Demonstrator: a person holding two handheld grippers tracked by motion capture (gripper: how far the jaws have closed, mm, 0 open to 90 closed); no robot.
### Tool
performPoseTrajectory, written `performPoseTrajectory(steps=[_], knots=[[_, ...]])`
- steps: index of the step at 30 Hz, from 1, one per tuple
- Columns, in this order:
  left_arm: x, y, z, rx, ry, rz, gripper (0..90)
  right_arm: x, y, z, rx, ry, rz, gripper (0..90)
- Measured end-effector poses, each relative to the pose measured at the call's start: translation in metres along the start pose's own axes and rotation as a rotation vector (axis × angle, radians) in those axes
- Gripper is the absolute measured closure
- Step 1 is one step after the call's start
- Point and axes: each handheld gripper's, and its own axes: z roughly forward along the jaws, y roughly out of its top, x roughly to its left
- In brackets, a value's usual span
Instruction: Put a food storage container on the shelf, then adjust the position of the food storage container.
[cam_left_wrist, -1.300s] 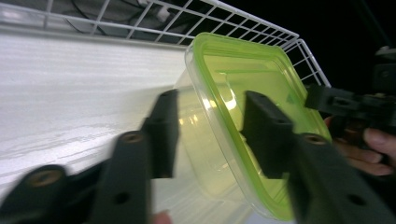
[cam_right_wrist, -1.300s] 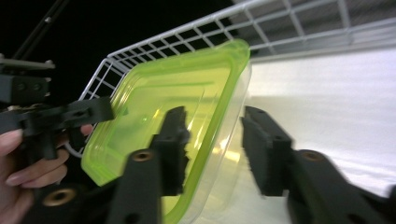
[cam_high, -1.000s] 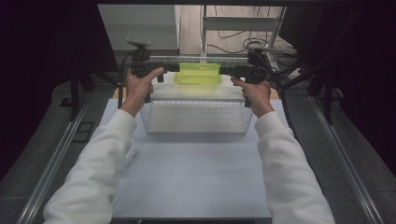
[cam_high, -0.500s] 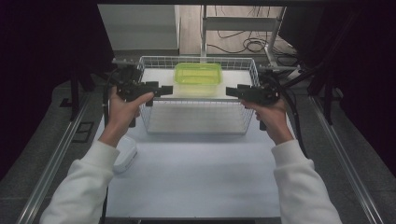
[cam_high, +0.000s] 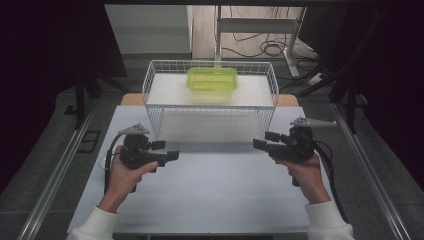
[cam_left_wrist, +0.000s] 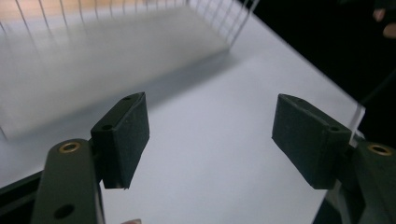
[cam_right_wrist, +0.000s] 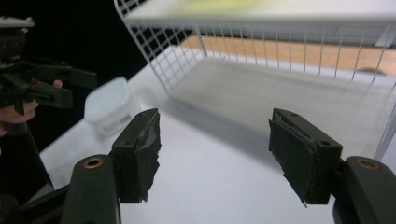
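- Two grippers hang low over the white desk (cam_high: 210, 200), one in each hand, in front of the wire basket (cam_high: 210, 107).
- The left gripper (cam_high: 172, 154) is open and holds nothing. Its pads (cam_left_wrist: 126, 135) are far apart with only bare desk between them.
- The right gripper (cam_high: 260, 142) is open and empty too. Its jaws have just been opening, with nothing between them.
- The green tub (cam_high: 212, 80) sits on top of the upside-down basket, at the back, well apart from both grippers. It looks set there, so the hands can let go.
- A small white tub (cam_right_wrist: 109, 105) rests on the desk beside the left hand (cam_high: 125, 175).
- A second ago both grippers were up at the green tub. Now they are pulled back toward the person and lower.
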Motion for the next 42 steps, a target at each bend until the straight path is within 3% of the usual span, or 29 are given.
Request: performPoseTrajectory(steps=[6,9,12,19,25,34,42], knots=[[0.003,-0.019,0.006,0.034,0.016,-0.024,27.2,0.003,-0.033,0.009,0.072,-0.004,-0.024,30.4],[0.002,-0.023,0.012,0.061,0.029,-0.020,27.2,0.003,-0.048,0.023,0.133,-0.025,-0.033,28.3],[0.002,-0.025,0.015,0.081,0.031,-0.008,27.4,0.002,-0.056,0.031,0.160,-0.023,-0.032,27.7],[0.015,-0.032,0.021,0.120,0.031,-0.052,26.2,-0.004,-0.064,0.035,0.174,-0.047,-0.021,27.1],[0.021,-0.034,0.016,0.110,0.034,-0.083,26.0,-0.006,-0.063,0.037,0.162,-0.051,-0.019,26.2],[0.022,-0.033,0.006,0.095,0.062,-0.090,25.4,-0.008,-0.066,0.039,0.176,-0.044,-0.026,25.5],[0.034,-0.034,0.001,0.095,0.072,-0.107,26.2,-0.014,-0.062,0.039,0.174,-0.051,-0.017,25.4]])
